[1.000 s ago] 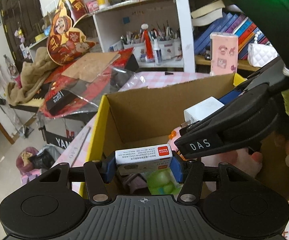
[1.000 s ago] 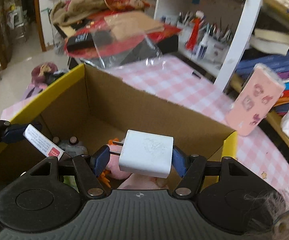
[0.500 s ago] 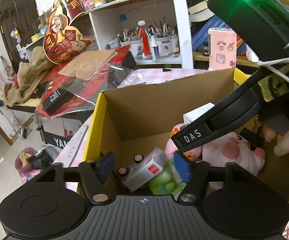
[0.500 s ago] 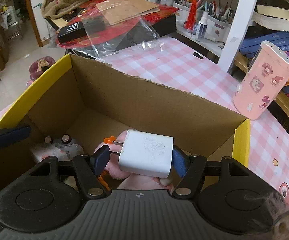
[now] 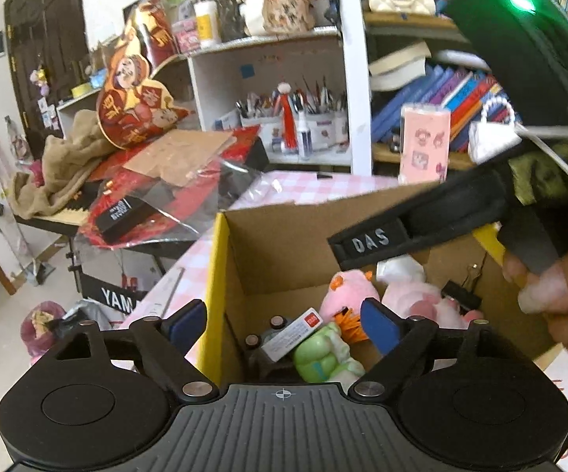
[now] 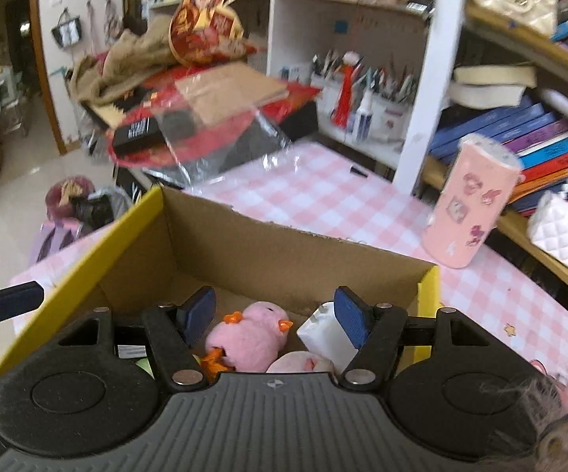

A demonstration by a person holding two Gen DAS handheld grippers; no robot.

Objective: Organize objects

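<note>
An open cardboard box [image 5: 284, 244] with yellow flaps stands on the pink checked table; it also shows in the right wrist view [image 6: 284, 251]. Inside lie a small white-and-red carton [image 5: 289, 334], a green toy [image 5: 323, 354], pink plush toys [image 5: 346, 295] [image 6: 248, 338], and a white charger block [image 6: 323, 334] [image 5: 397, 267]. My left gripper [image 5: 284, 324] is open and empty above the box's near left corner. My right gripper [image 6: 274, 318] is open and empty over the box; the charger lies beside its right finger. The right gripper's body crosses the left wrist view [image 5: 421, 232].
A pink decorated case [image 6: 476, 208] stands on the table [image 6: 323, 200] beyond the box. White shelves with pen cups [image 5: 303, 118] and books [image 6: 519, 129] are behind. A cluttered keyboard stand with red packaging [image 5: 158, 181] is at the left.
My left gripper opened and dropped the white-and-red carton into the box, then lifted back. My right gripper opened and released the white charger block into the box.
</note>
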